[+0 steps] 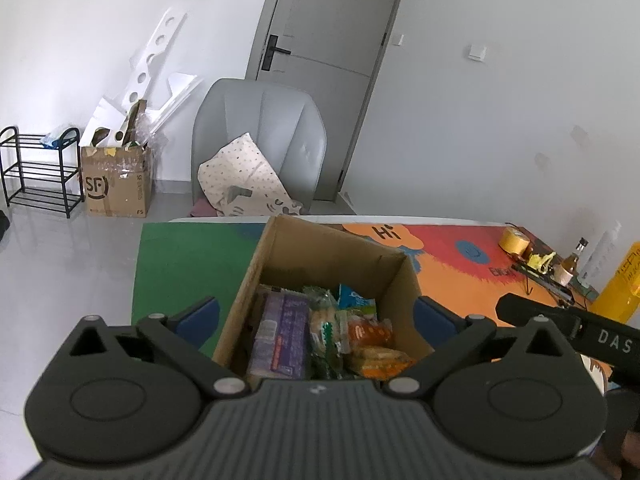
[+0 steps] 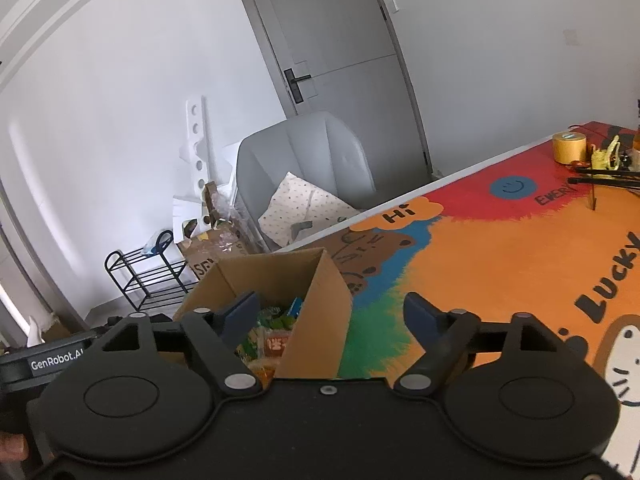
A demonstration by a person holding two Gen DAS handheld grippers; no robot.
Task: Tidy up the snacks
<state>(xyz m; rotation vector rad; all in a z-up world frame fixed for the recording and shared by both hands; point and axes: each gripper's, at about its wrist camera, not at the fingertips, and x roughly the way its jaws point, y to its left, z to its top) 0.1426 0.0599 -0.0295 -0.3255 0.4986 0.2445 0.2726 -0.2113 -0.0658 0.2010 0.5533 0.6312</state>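
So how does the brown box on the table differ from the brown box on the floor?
The open cardboard box on the table is plain and holds wrapped snacks, while the cardboard box on the floor bears a black SF logo and holds white foam boards. The table box sits between the tools' open jaws; the floor box stands beside a black rack. Both are brown cardboard.

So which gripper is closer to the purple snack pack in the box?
Left. The left gripper is open right over the purple snack pack; the right gripper straddles the cardboard box wall, off to the side.
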